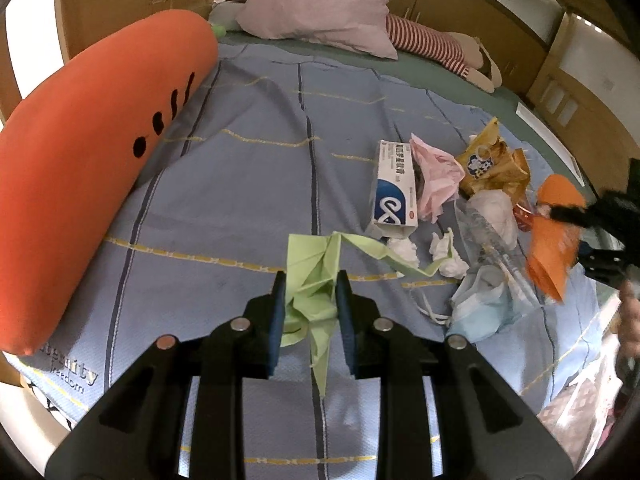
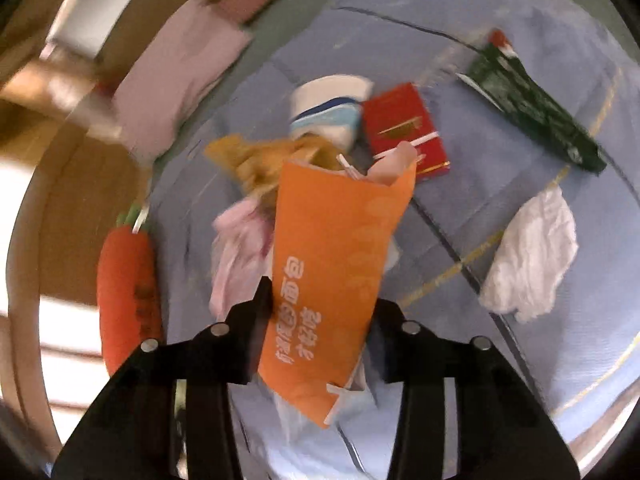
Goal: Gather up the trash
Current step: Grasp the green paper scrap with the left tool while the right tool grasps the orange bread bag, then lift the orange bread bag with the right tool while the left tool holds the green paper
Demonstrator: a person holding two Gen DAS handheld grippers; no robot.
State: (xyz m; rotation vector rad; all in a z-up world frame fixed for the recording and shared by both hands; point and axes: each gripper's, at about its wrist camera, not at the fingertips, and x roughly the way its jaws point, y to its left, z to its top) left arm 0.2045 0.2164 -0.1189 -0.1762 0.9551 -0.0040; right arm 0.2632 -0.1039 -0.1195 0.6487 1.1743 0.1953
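Note:
My left gripper (image 1: 310,280) is shut on a crumpled light-green paper (image 1: 308,252), whose far end trails on the blue bedspread (image 1: 240,200). My right gripper (image 2: 324,304) is shut on an orange bread wrapper (image 2: 340,240). In the left wrist view this orange wrapper (image 1: 552,236) hangs from the right gripper (image 1: 600,216) above the trash pile. The pile holds a blue-and-white box (image 1: 394,188), pink tissue (image 1: 434,178), a yellow snack bag (image 1: 492,160), white tissue balls (image 1: 402,248) and a blue face mask (image 1: 480,308).
A red box (image 2: 404,132), a paper cup (image 2: 328,108), a dark green wrapper (image 2: 532,108) and a white tissue (image 2: 532,256) lie on the bed. A carrot cushion (image 1: 92,180) lines the left side. At the head lie a lilac pillow (image 1: 316,4) and a striped plush (image 1: 432,44).

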